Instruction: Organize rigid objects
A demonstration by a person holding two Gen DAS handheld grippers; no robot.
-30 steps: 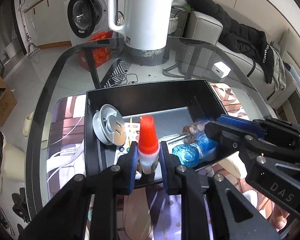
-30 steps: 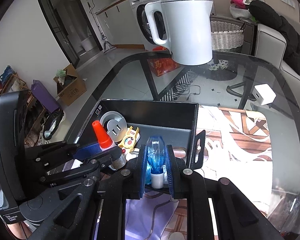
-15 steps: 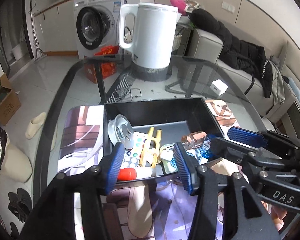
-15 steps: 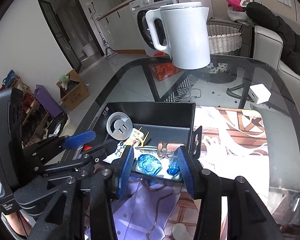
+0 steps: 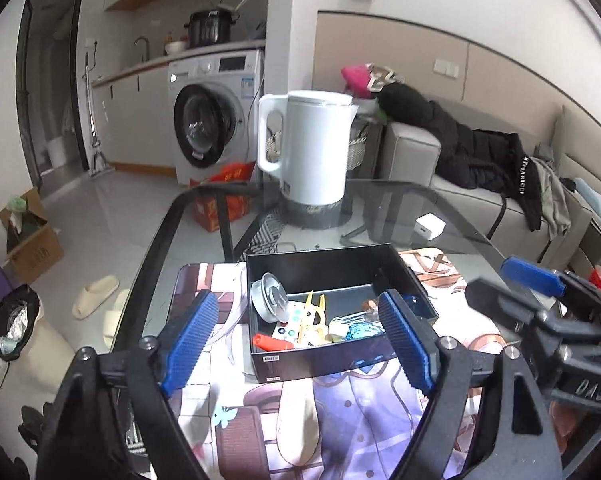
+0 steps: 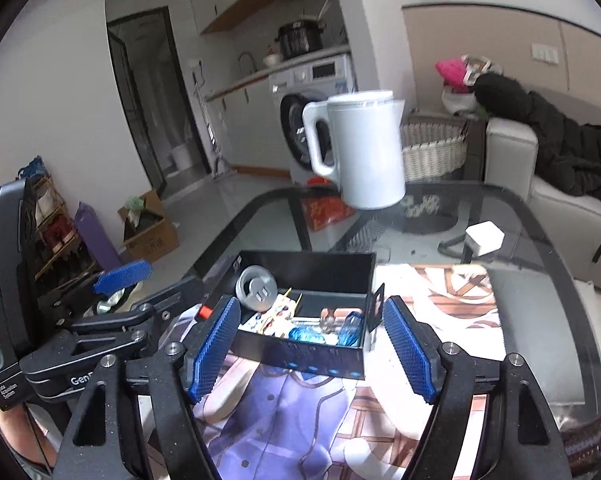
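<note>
The black box (image 5: 332,268) stands on a printed mat (image 5: 340,412) on the glass worktop (image 5: 452,208), in the middle of it, and it holds the small rigid things. A silver round disc (image 5: 267,295) leans at the far left inside wall. Just beside it lie a yellow clip (image 5: 314,316) and a card with coloured dots (image 5: 286,326). A red-capped bottle (image 5: 270,342) lies flat at the near left corner. At the right side of the box lie a blue faceted piece (image 6: 305,335) and a blue-capped glass bottle (image 6: 346,326), close to each other.

The left hand-held gripper (image 5: 300,340) hovers on the near side of the box, apart from it. Its jaws are spread wide and are opening, with nothing between the blue pads (image 5: 190,334). The right hand-held gripper (image 6: 312,354) stands the same way, jaws wide and opening, empty, just near of the box.

Farther on the worktop a white kettle (image 5: 312,148) stands upright on its dark base, and a small white charger block (image 5: 430,226) lies to the right of it. Beyond the worktop there are a washing machine (image 5: 212,128) and a grey sofa (image 5: 480,196) with a black coat on it.
</note>
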